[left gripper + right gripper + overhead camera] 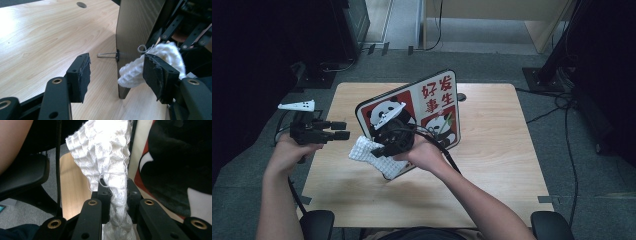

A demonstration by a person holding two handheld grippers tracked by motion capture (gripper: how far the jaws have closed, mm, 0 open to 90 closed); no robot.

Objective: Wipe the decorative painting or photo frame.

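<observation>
While the right tool [379, 149] pinches a white waffle-weave cloth [371, 155] between its jaws, the cloth sits against the lower left corner of a panda sign board [432, 107]. Right gripper view confirms it — jaws pressed together on the bunched cloth [110, 170], loose end fanning out above them, board's printed face [175, 170] just to the right.

Board stands tilted on the wooden table [492, 150], picture side facing the person, red characters at the top right. Left gripper view shows the board's plain back [140, 30] edge-on, bottom corner resting on the table [50, 37], with a small binder clip [110, 55] on that edge, its wire handle sticking out towards the left.

Left tool [343, 129] — jaws spread, nothing between the pads. It's held level off the left side of the table, pointing at the board, near the cloth but apart from it. From its own camera the cloth [150, 67] shows past the right jaw, wrapped around the board's edge.

Person's forearms come in from the bottom; right hand [424, 155] sits in front of the board.
</observation>
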